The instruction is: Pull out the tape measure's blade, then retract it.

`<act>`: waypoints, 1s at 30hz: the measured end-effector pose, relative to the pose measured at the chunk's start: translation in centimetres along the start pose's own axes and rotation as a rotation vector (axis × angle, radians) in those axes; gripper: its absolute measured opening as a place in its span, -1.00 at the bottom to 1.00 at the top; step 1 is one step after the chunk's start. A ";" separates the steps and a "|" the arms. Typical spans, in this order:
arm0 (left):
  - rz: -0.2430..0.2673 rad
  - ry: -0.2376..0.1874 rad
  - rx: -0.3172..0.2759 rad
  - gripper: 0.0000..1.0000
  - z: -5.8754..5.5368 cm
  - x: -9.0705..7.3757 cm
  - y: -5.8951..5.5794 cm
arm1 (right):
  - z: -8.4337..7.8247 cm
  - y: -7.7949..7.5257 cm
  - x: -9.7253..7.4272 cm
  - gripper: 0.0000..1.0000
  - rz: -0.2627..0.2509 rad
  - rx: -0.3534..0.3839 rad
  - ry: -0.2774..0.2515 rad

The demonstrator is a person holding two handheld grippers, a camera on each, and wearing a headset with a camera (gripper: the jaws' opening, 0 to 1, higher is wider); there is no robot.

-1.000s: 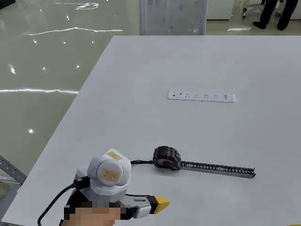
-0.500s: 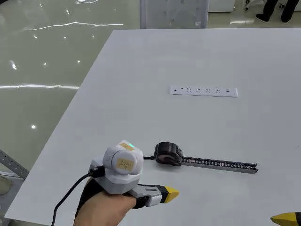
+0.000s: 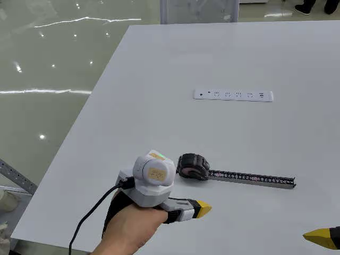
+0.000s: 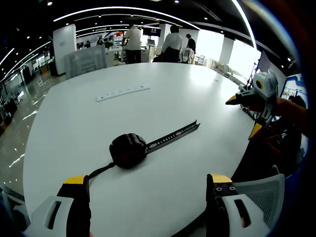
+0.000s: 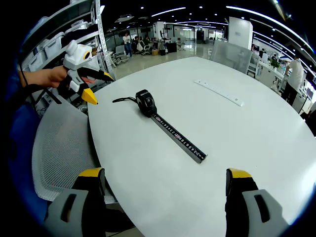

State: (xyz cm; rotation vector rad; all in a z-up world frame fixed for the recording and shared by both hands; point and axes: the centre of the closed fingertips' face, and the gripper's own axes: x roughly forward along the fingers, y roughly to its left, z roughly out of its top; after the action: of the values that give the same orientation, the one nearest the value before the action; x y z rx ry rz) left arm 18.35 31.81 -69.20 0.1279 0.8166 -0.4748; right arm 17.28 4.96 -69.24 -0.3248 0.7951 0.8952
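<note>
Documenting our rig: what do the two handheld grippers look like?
The left gripper and right gripper match: pale grey-white bodies, grey jaws with yellow tips. The left bears a tan label and green light; a black cable leaves its rear.

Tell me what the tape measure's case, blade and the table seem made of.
Case: likely rubber-coated plastic, matte black, ridged. Blade: probably thin metal, dark with pale markings, lying straight. Table: smooth white laminate or similar, faint sheen.

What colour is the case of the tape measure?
The tape measure's case is black; the left gripper view shows it best.
</note>
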 end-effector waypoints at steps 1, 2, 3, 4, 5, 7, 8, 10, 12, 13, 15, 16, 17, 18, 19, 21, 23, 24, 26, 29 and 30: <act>-0.003 0.002 -0.003 0.89 0.0 0.2 0.0 | 0.0 -0.1 0.1 0.97 0.001 0.000 0.001; -0.005 0.001 -0.007 0.89 0.1 0.3 0.0 | 0.0 -0.1 0.2 0.96 0.003 -0.001 0.003; -0.005 0.000 -0.008 0.89 0.1 0.5 0.1 | 0.0 -0.1 0.3 0.96 0.005 -0.002 0.004; -0.007 0.001 -0.008 0.89 0.3 0.6 0.1 | 0.1 -0.1 0.5 0.96 0.007 -0.003 0.004; -0.008 0.003 -0.007 0.89 0.3 0.7 0.0 | 0.1 -0.1 0.6 0.96 0.010 -0.004 0.005; -0.005 0.003 -0.007 0.89 0.6 0.8 0.2 | 0.1 -0.2 0.8 0.96 0.013 -0.008 0.009; -0.004 0.003 -0.009 0.89 0.8 0.9 0.3 | 0.1 -0.2 0.9 0.96 0.015 -0.007 0.008; 0.003 0.001 -0.010 0.89 1.0 1.0 0.5 | 0.1 -0.4 1.1 0.96 0.017 -0.008 0.009; 0.015 -0.004 -0.019 0.89 1.4 1.2 0.7 | 0.1 -0.7 1.3 0.95 0.018 -0.012 0.014; 0.018 -0.008 -0.022 0.89 1.5 1.4 0.8 | 0.1 -0.8 1.4 0.95 0.019 -0.012 0.015; 0.031 -0.009 -0.022 0.89 1.7 1.6 1.0 | 0.0 -0.9 1.6 0.95 0.021 -0.014 0.017; 0.034 -0.011 -0.022 0.88 1.8 1.8 1.1 | 0.0 -1.0 1.7 0.95 0.024 -0.017 0.021; 0.041 -0.011 -0.029 0.87 1.8 2.0 1.2 | 0.0 -1.1 1.8 0.95 0.025 -0.019 0.023; 0.053 -0.015 -0.042 0.87 1.9 2.2 1.5 | 0.0 -1.1 1.9 0.95 0.028 -0.021 0.026; 0.053 -0.013 -0.047 0.86 2.0 2.3 1.6 | 0.0 -1.1 2.0 0.95 0.031 -0.024 0.029; 0.047 -0.016 -0.060 0.83 2.1 2.6 1.5 | 0.1 -1.2 2.1 0.94 0.035 -0.031 0.032; 0.044 -0.013 -0.063 0.82 2.2 3.0 1.5 | 0.1 -1.4 2.2 0.94 0.038 -0.034 0.034; 0.043 -0.013 -0.064 0.81 2.2 3.2 1.5 | 0.1 -1.5 2.4 0.94 0.041 -0.036 0.036; 0.043 -0.011 -0.069 0.81 2.3 3.5 1.5 | 0.1 -1.6 2.7 0.93 0.046 -0.045 0.043; 0.038 -0.004 -0.077 0.81 2.3 4.2 1.5 | 0.1 -1.7 3.1 0.93 0.054 -0.052 0.050; 0.039 -0.005 -0.083 0.81 2.4 4.4 1.6 | 0.1 -1.8 3.2 0.93 0.056 -0.054 0.053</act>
State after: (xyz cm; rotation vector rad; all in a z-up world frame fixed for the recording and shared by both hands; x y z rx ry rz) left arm 23.23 30.96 -70.87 0.0654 0.8260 -0.4032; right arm 19.93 5.78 -71.65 -0.3767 0.8333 0.9653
